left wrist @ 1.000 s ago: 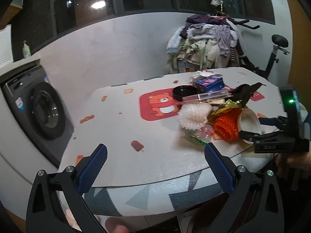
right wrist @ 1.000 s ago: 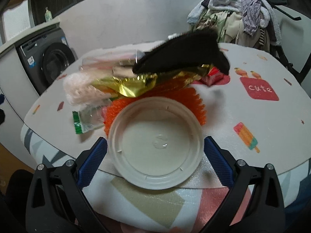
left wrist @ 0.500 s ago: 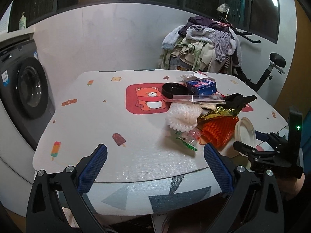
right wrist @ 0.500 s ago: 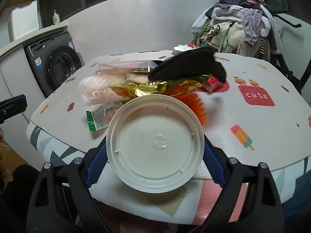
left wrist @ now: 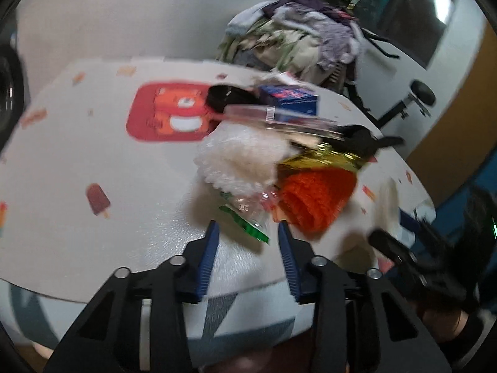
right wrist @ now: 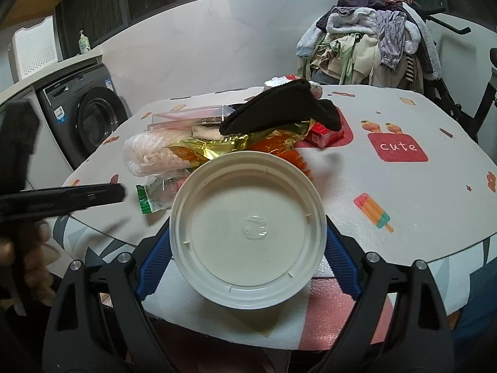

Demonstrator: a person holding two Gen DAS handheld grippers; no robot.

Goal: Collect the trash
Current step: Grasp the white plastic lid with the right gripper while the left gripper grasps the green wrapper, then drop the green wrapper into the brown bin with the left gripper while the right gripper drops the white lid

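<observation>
Trash is piled on the cartoon-print table: a white foam net, gold foil wrapper, orange foam net, black cloth and a clear wrapper with a green edge. My left gripper points down at the near edge of the pile. Its jaws are closing, with the green-edged wrapper's end between the fingertips and no pad visibly pressing on it. My right gripper is shut on a round white lid, gripping its rim on both sides. One left-gripper finger shows blurred in the right wrist view.
A white foam sheet lies under the lid at the table's near edge. A clear plastic box, blue box, black dish and red box sit behind the pile. A washing machine stands left and a clothes heap behind.
My left gripper swung in and tipped down onto the pile's near edge, and its jaws narrowed around the green-edged wrapper. The right gripper closed on the white lid and raised it slightly.
</observation>
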